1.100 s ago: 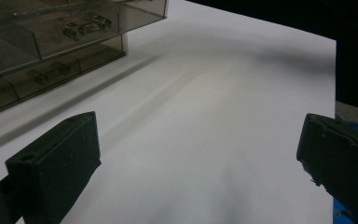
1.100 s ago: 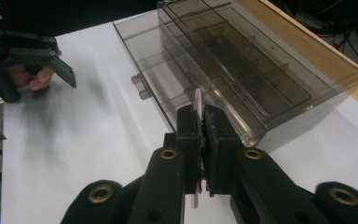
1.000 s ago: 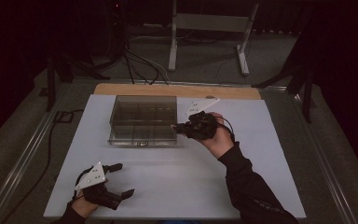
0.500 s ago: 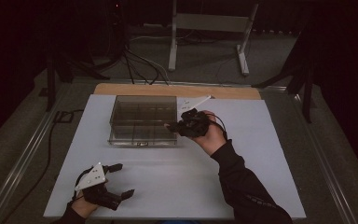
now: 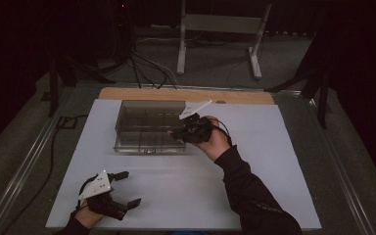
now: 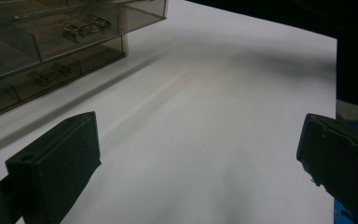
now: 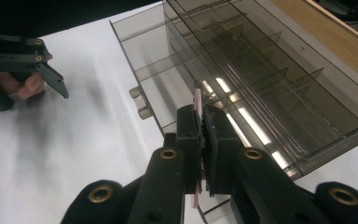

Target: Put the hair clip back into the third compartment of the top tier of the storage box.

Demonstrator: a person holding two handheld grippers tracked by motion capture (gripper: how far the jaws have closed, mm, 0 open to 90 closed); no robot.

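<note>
Left claw (image 5: 127, 188) agape, right claw (image 7: 203, 122) seemingly clamped.

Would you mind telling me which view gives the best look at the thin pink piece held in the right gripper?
The right gripper view: the thin pink piece stands edge-on between the shut jaws of the right gripper, over the clear compartment box. In the high view the gripper hides it, and the left gripper view looks elsewhere.
</note>
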